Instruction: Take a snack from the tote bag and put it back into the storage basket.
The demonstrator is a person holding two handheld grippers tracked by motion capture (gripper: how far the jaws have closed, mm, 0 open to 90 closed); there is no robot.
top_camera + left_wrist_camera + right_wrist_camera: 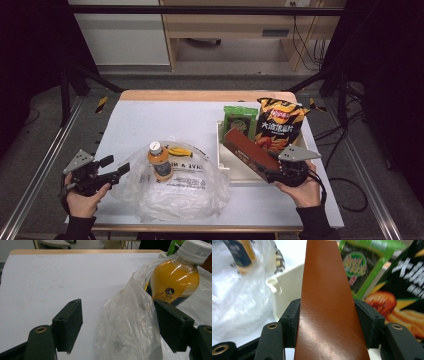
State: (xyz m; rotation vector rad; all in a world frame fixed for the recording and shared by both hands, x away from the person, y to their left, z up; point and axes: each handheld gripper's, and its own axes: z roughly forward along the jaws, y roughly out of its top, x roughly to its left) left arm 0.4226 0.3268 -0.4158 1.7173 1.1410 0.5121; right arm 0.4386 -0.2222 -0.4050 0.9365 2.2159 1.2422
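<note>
White covering lies over the bench (pixel 150 120), with a wooden strip along its far edge and dark floor around it. From the high view, a clear plastic bag (pixel 172 187) sprawls near the front edge, left of centre, and an orange drink bottle (pixel 160 161) stands inside it. A white tray (pixel 223 150) sits toward the right edge, holding a green snack packet (pixel 240 120) and a black-and-orange chip bag (pixel 280 125). The right tongs (pixel 270 172) pinch one end of a long brown box (pixel 250 152), which slants over the tray's front rim. The left tongs (pixel 116 167) hover at the bag's left edge, spread.

In the left gripper view, the left tongs (pixel 117 325) stand wide apart with a fold of the plastic bag (pixel 130 322) rising between them; neither pad presses on it. The bottle (pixel 175 277) shows just behind, white-capped.

In the right gripper view, the right tongs (pixel 327 325) clamp the brown box (pixel 324 302) by both long sides. Its face looks glossy and stiff, so it should keep its shape but could slip if the grip slackens; held at one end, its length will lever downward, so a firm squeeze nearer the middle would be steadier. It is probably light. The bag film is soft and slippery, best taken by a gathered fold.
</note>
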